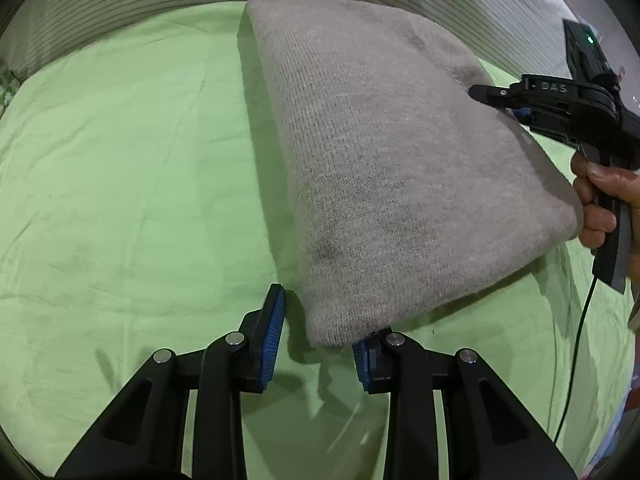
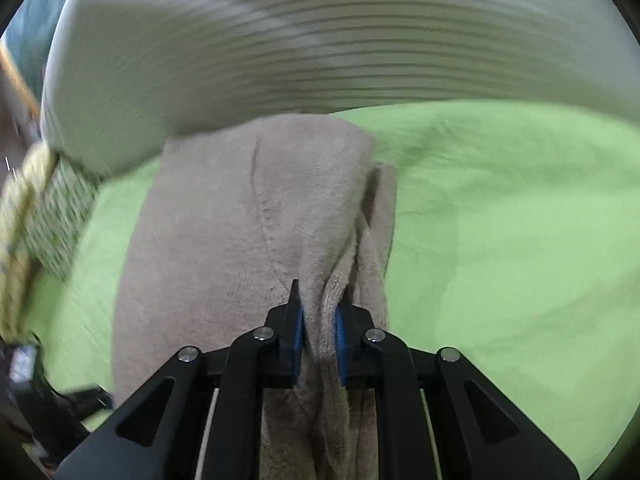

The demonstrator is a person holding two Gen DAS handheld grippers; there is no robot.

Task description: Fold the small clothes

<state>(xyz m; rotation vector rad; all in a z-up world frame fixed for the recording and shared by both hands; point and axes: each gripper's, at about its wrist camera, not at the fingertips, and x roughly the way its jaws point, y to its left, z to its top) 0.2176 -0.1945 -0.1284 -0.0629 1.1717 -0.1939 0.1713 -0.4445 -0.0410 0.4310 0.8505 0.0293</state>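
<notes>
Right tongs (image 2: 318, 328) pinch your knit's (image 1: 384, 168) bunched edge to carry the fold; left tongs (image 1: 318, 340) spread, steadying its corner.

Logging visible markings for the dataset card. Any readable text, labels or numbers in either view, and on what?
"DAS": raised letters on the black finger arm of the right tool, seen from the left wrist view; a mark ahead of the letters is unclear.
No other text in the left wrist view: the grey knit garment shows no label, the green sheet is plain.
Right wrist view: none readable.
</notes>
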